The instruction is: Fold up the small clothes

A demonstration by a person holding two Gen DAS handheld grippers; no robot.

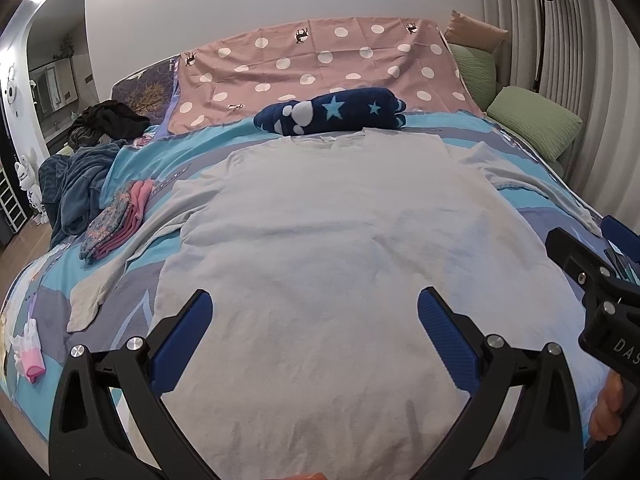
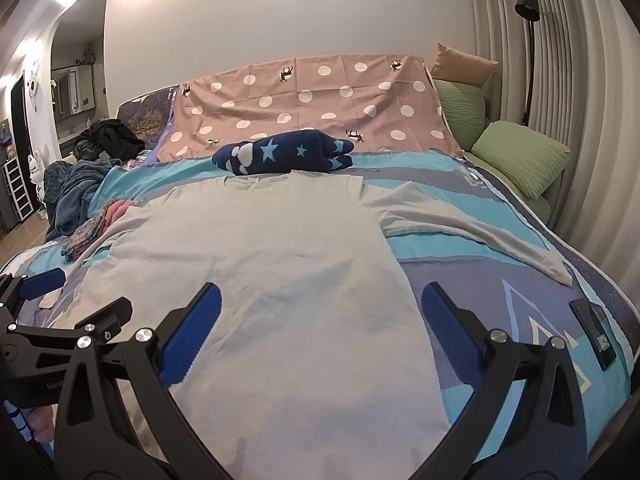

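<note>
A pale grey long-sleeved shirt (image 1: 320,232) lies flat on the bed, collar at the far end, both sleeves spread out to the sides. My left gripper (image 1: 314,300) hovers open over the shirt's lower part, nothing between its blue pads. In the right wrist view the same shirt (image 2: 260,264) fills the middle, its right sleeve (image 2: 480,232) stretched across the blue cover. My right gripper (image 2: 320,294) is open above the shirt's lower right edge, holding nothing. Each gripper shows at the edge of the other's view.
A folded navy garment with stars (image 1: 332,114) lies beyond the collar. Folded pink and floral pieces (image 1: 116,220) and a dark blue blanket (image 1: 76,184) sit left; small pink and white socks (image 1: 28,352) near the left edge. Green pillows (image 2: 520,164) and a black phone (image 2: 596,332) are at right.
</note>
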